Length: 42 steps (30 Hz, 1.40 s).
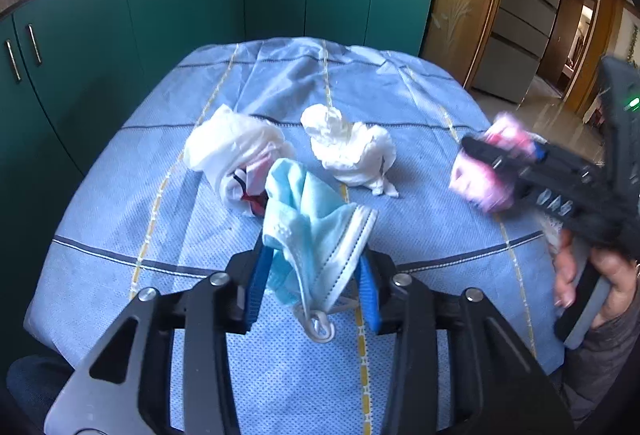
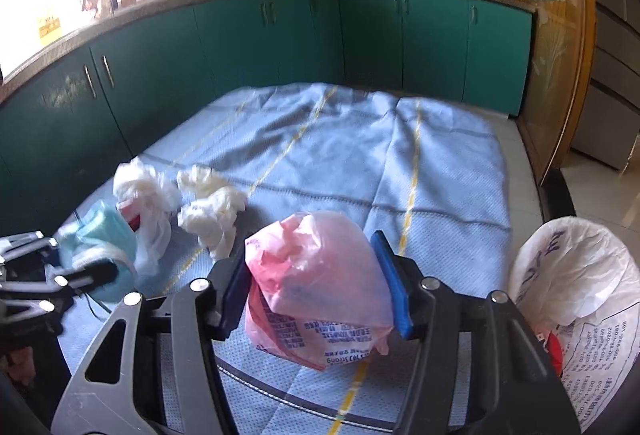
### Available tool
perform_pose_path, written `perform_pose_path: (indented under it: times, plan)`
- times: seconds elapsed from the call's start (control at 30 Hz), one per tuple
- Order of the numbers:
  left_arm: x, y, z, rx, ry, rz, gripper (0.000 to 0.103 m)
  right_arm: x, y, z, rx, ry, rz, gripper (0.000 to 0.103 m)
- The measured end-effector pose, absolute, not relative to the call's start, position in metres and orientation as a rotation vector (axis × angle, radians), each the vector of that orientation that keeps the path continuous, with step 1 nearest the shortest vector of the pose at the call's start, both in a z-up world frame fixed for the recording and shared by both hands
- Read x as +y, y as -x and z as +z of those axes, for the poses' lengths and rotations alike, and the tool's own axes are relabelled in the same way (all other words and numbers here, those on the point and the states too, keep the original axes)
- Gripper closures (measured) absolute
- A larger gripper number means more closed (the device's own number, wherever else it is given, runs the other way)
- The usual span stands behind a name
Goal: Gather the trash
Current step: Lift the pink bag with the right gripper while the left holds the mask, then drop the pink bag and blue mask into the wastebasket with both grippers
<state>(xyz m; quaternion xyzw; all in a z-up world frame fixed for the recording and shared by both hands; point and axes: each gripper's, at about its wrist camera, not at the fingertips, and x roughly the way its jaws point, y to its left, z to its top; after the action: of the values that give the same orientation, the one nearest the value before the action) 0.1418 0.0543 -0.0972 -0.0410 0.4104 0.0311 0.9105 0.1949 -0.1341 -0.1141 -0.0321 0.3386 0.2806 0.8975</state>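
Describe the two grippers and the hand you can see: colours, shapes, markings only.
The left gripper and right gripper match: black angular linkage arms with triangular cut-outs, silver round pivot bolts, and blue ribbed pads on the fingers. Seen from the side, the right one shows a green lit indicator. The hand on its grey grip is bare, with a dark grey sleeve.

Face mask (image 1: 316,231) between the left fingers (image 1: 256,275); ahead on the counter (image 1: 420,95), crumpled bag (image 1: 232,151) left, tissue wad (image 1: 352,147) right. Trash bin (image 2: 576,295) right of the right fingers (image 2: 390,283).
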Motion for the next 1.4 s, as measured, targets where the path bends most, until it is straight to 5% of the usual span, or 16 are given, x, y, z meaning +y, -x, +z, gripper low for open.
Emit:
perform_pose_path:
  times: [0.07,0.17,0.33,0.77,0.93,1.17,1.3,1.4]
  plan:
    - [0.054,-0.142,-0.099,0.849,0.08,0.071,0.079,-0.148,-0.193,-0.104,0.651,0.04,0.542,0.046]
    - [0.055,-0.139,-0.095,0.828,0.084,0.072,0.084,-0.175,-0.194,-0.092,0.584,0.011,0.434,0.046]
    - [0.047,-0.129,-0.076,0.762,0.064,0.05,0.085,-0.248,-0.202,-0.075,0.528,-0.041,0.138,0.046]
    - [-0.031,-0.142,-0.049,0.696,0.018,-0.172,0.085,-0.32,-0.223,-0.123,0.807,-0.015,-0.235,0.041]
    - [-0.074,-0.162,-0.049,0.684,0.017,-0.324,0.085,-0.338,-0.213,-0.113,0.719,-0.111,-0.339,0.019]
    - [-0.139,-0.211,-0.071,0.715,0.057,-0.556,0.085,-0.386,-0.184,-0.096,0.489,-0.37,-0.495,0.016]
    - [-0.179,-0.245,-0.088,0.748,0.062,-0.624,0.072,-0.403,-0.17,-0.097,0.419,-0.475,-0.552,0.015]
    - [-0.2,-0.259,-0.098,0.765,0.051,-0.637,0.035,-0.406,-0.17,-0.099,0.422,-0.475,-0.557,0.014]
